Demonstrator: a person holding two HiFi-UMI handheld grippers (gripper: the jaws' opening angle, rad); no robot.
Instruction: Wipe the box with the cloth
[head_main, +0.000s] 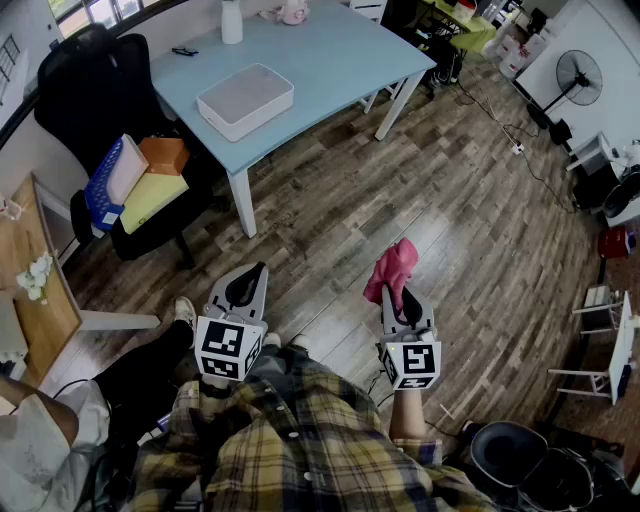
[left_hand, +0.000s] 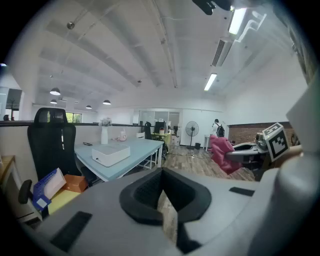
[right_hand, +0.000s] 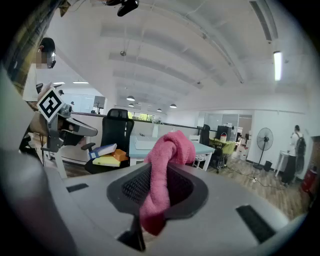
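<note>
A flat white box (head_main: 245, 99) lies on the light blue table (head_main: 330, 60) at the far side of the room; the left gripper view shows the box (left_hand: 111, 153) well ahead. My right gripper (head_main: 402, 292) is shut on a pink cloth (head_main: 392, 270), which bunches up between its jaws (right_hand: 165, 180). My left gripper (head_main: 245, 287) is shut with nothing held, its jaws meeting in a thin line (left_hand: 167, 215). Both grippers hang over the wooden floor, close to my body and far short of the table.
A black office chair (head_main: 110, 120) left of the table carries a blue folder, a yellow pad and an orange box (head_main: 163, 155). A white vase (head_main: 231, 20) stands at the table's back. A wooden desk (head_main: 40, 290) is at the left, a fan (head_main: 578, 78) at the far right.
</note>
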